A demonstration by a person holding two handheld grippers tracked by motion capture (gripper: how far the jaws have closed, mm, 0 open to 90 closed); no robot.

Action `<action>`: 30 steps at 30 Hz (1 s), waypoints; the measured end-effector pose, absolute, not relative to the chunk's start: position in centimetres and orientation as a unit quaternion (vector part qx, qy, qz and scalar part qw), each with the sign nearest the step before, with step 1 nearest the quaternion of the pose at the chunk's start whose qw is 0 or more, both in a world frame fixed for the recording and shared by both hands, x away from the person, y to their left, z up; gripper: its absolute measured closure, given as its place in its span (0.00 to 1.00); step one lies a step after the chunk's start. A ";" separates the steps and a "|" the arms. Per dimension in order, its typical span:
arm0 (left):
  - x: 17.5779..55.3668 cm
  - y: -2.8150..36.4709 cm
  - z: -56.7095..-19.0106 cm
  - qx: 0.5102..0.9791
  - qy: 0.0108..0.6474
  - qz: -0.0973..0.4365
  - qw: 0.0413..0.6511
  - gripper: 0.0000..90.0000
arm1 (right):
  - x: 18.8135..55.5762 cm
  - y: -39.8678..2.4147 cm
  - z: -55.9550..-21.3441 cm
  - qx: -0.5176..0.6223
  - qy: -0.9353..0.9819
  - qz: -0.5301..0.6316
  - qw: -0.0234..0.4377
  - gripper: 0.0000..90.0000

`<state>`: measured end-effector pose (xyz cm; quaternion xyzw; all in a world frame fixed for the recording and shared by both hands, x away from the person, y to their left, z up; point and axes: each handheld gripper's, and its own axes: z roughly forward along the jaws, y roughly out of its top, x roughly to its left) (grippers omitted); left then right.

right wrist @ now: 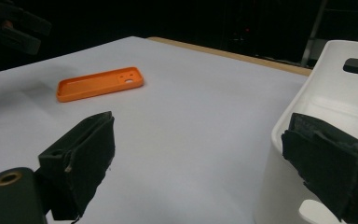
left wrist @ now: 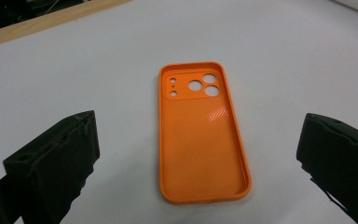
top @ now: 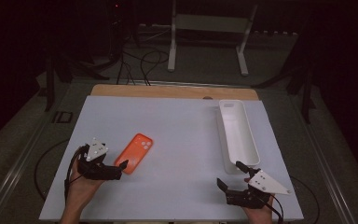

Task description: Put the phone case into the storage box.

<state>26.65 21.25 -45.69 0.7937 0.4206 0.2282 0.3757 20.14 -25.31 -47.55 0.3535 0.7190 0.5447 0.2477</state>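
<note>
Lying flat on white table point(top: 177, 140), orange phone case point(top: 135, 152) sits just ahead of left gripper point(top: 121, 169); right gripper point(top: 230, 175) near white tray point(top: 237, 133). Left gripper view: jaws wide apart, case point(left wrist: 200, 135) between, untouched. Right gripper view: jaws apart, empty, tray point(right wrist: 326, 93) beside.

Table: white sheet point(top: 177, 140) over a wooden top point(top: 168, 91), strip showing at the far edge.
Floor beyond: white stand legs point(top: 172, 46), black cables point(top: 144, 60) trailing.

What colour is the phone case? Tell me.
Orange, with a fine dotted texture inside; the phone case shows best in the left gripper view.
</note>
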 end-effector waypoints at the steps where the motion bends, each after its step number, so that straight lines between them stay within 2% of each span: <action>1: 26.7 21.2 -45.7 0.794 0.420 0.229 0.376 0.00 | 20.1 -25.3 -47.5 0.354 0.719 0.545 0.247 0.10; 30: 28.2 20.2 -46.7 0.808 0.427 0.213 0.347 0.00 | 20.2 -25.2 -47.6 0.355 0.718 0.545 0.247 0.10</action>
